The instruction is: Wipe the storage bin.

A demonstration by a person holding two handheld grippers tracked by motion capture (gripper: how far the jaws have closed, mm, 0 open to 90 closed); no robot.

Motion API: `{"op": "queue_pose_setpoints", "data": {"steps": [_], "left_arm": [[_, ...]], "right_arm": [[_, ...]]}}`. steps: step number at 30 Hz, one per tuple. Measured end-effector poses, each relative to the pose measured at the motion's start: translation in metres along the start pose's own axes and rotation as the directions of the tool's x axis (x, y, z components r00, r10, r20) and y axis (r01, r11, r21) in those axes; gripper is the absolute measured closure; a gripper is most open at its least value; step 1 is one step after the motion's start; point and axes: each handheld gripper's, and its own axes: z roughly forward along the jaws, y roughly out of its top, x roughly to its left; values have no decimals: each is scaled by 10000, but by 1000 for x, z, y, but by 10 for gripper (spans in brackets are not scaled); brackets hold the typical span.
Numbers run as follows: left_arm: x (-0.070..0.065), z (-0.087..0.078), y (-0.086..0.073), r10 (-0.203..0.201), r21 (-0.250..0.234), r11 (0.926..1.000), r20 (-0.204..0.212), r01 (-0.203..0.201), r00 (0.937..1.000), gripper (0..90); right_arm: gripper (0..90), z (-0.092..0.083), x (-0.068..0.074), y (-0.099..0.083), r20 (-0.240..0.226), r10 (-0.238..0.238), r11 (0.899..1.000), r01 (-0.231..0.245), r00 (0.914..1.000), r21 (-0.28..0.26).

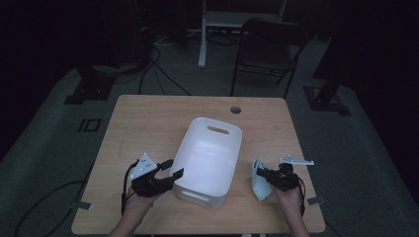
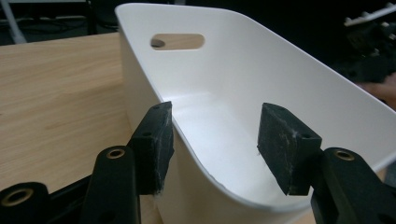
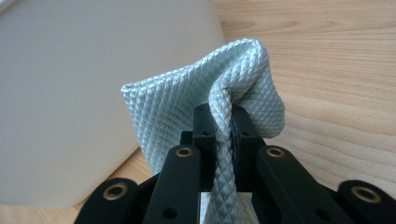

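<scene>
White tub (image 1: 210, 158) sits mid-table (image 1: 148, 118), long axis running near-to-far, handle slot in its far wall; inside looks bare.

L gripper (image 1: 170, 169) is at the tub's near-left corner, held in the person's left hand (image 1: 136, 205). In the left gripper view its jaws stand apart and straddle the tub's left wall: one pad (image 2: 156, 142) outside, just beside or maybe touching the wall, the other pad (image 2: 285, 144) inside over the floor, well off the wall. So released, no squeeze on the rim. The other hand and gripper show dark at the far right of that view.

R gripper (image 1: 262, 174) is just right of the tub, near edge of the table, in the right hand (image 1: 291, 197). It's clenched on a pale green cloth (image 1: 259, 185) w/ a diamond weave. In the right gripper view a fold of the cloth (image 3: 224, 107) runs down between the pads, pinched tight, and the rest bunches up above the jaws. Cloth hangs beside the tub's right wall, outside it; can't tell if it touches the wall or the table.

Chair (image 1: 269, 47) stands beyond the far edge.
</scene>
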Motion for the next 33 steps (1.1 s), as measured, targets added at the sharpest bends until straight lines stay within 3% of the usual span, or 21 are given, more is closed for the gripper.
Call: {"op": "queue_pose_setpoints", "data": {"steps": [12, 16, 23, 29, 33], "left_arm": [[-19, -2, -3, -38, 578, 9983, 979, -19, 9952, 466], [-24, -3, 1, 419, 676, 9965, 1153, -500, 9924, 480], [-5, -2, 20, 500, 309, 9981, 1001, -533, 9937, 479], [19, 14, 37, 406, 52, 9991, 993, -413, 9942, 479], [30, 26, 46, 568, 6, 9984, 819, -570, 9950, 479]], "right_arm": [[835, 1, -3, -1, -9, 51, 10000, -51, 10000, 43], [835, 1, -4, -1, -18, 61, 10000, -61, 10000, 34], [835, -1, -5, -1, -52, 51, 10000, -52, 10000, -60], [835, -2, -6, -2, -74, 70, 10000, -70, 9999, -53], [835, -2, -6, -3, -89, 74, 10000, -75, 9999, -43]]}}
